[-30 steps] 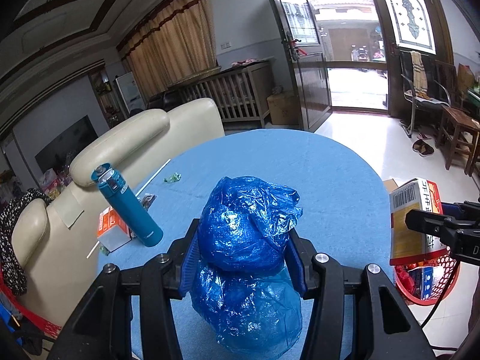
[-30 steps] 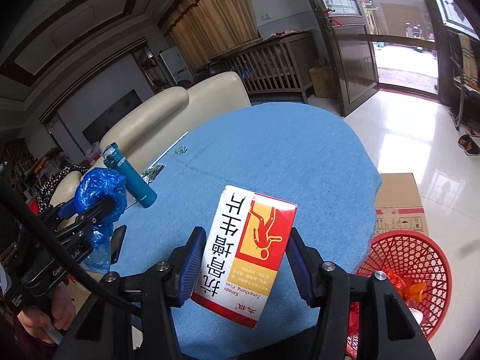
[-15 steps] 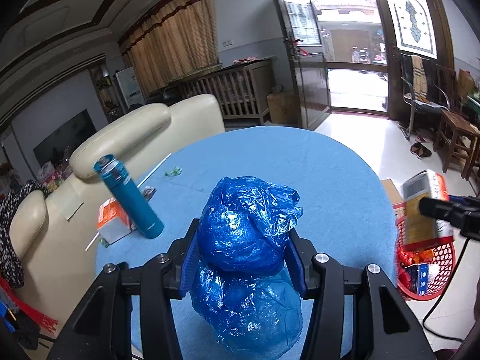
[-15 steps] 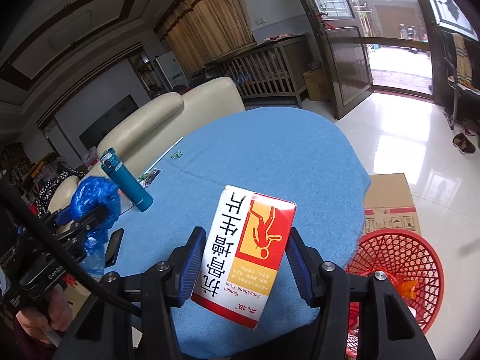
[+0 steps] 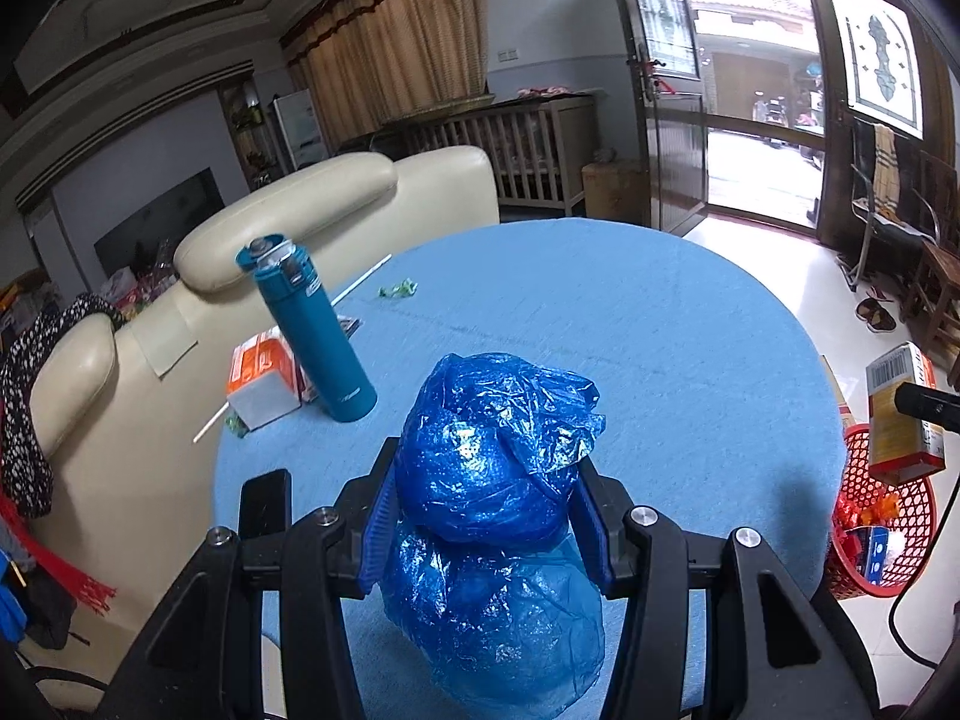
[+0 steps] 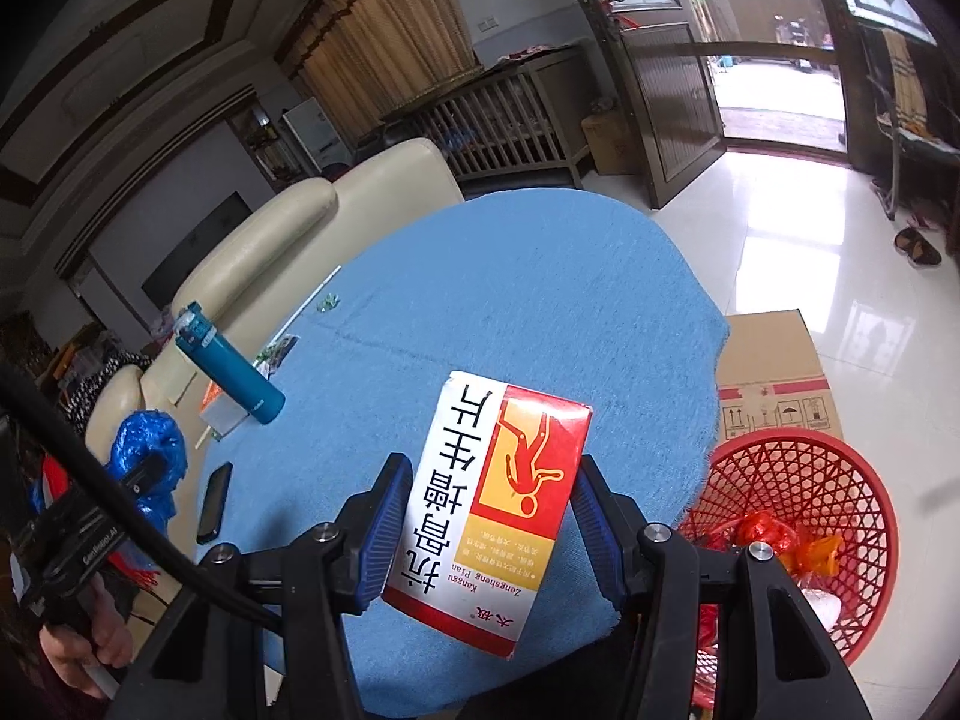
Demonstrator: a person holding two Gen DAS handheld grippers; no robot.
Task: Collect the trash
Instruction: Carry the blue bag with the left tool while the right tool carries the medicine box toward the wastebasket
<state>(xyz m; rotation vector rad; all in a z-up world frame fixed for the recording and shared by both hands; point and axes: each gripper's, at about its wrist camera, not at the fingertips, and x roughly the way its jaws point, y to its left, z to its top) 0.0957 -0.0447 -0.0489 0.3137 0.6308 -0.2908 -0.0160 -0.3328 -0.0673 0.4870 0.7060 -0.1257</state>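
My left gripper (image 5: 489, 516) is shut on a crumpled blue plastic bag (image 5: 498, 468), held above the near edge of the round blue table (image 5: 600, 324). My right gripper (image 6: 489, 531) is shut on a red, white and yellow medicine box (image 6: 492, 504), held over the table's right edge beside the red mesh waste basket (image 6: 804, 516) on the floor. The box (image 5: 903, 414) and basket (image 5: 882, 516) also show in the left wrist view. A green candy wrapper (image 5: 399, 288) and a white straw (image 5: 360, 281) lie far on the table.
A teal flask (image 5: 312, 330), an orange and white box (image 5: 261, 375) and a black phone (image 5: 264, 504) sit on the table's left side. A cream sofa (image 5: 288, 222) stands behind. A cardboard box (image 6: 771, 378) lies by the basket, which holds trash.
Both grippers have drawn back from the table with their loads. The right gripper with the box has shifted toward the basket, which shows more fully now.
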